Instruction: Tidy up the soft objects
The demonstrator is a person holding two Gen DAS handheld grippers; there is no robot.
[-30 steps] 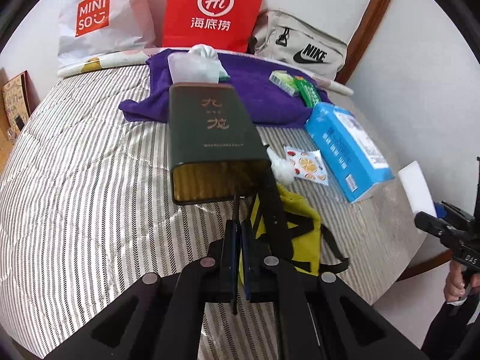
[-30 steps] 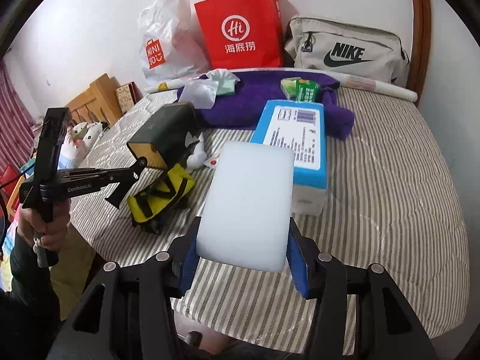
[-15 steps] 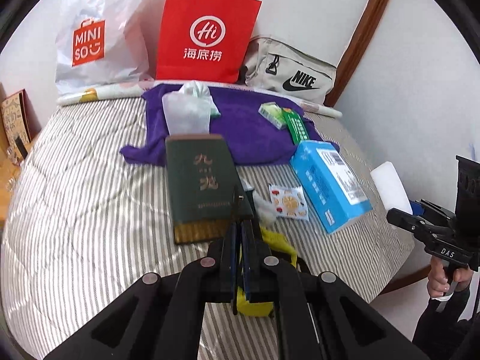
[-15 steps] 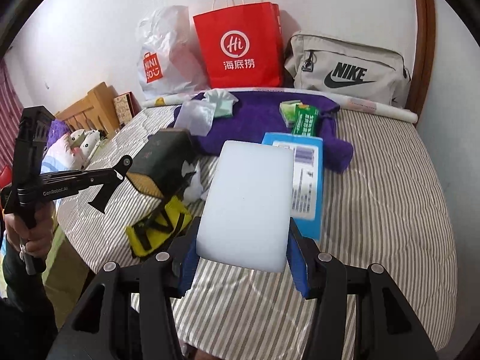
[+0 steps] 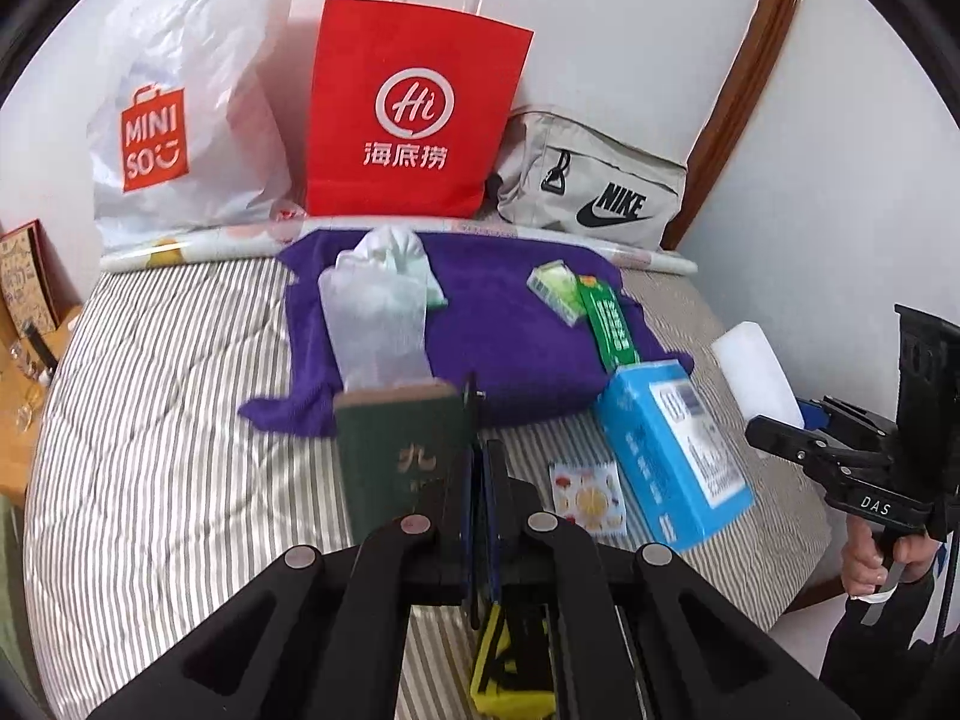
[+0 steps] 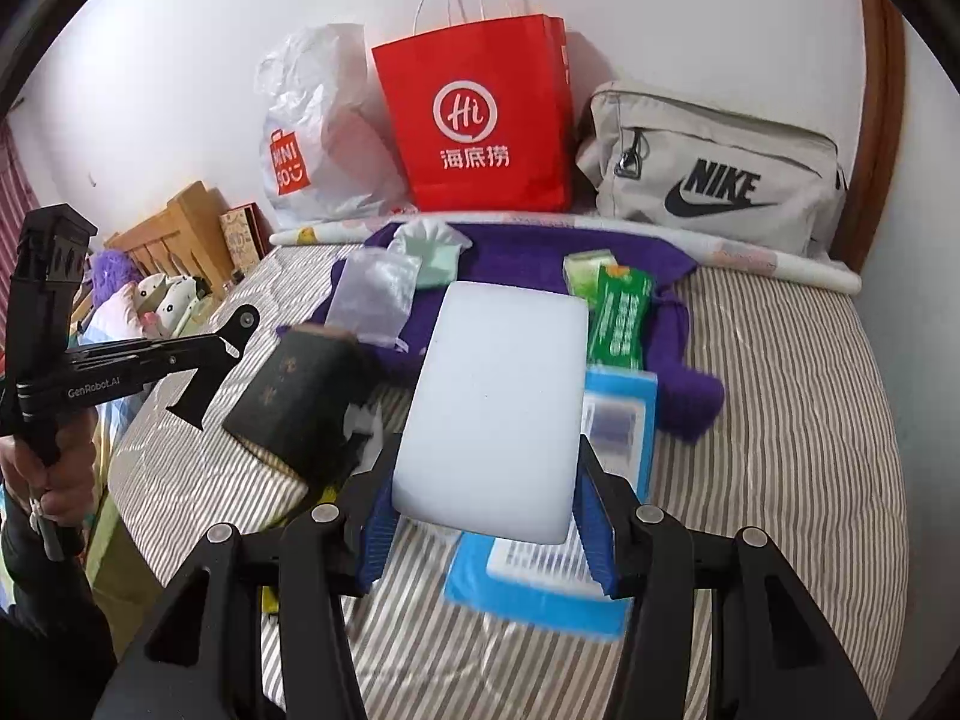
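Right tool (image 6: 489, 531) clamped on white foam block (image 6: 498, 402), held above bed (image 6: 780, 420) for carrying; left tool (image 5: 480, 474) pinched together, seemingly empty.

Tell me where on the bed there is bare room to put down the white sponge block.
The bedspread is bare on its right side, between the purple towel, the blue box and the wall. The striped stretch left of the dark green box is also bare. It is crowded on the towel and in the middle. The right gripper holds the sponge block.
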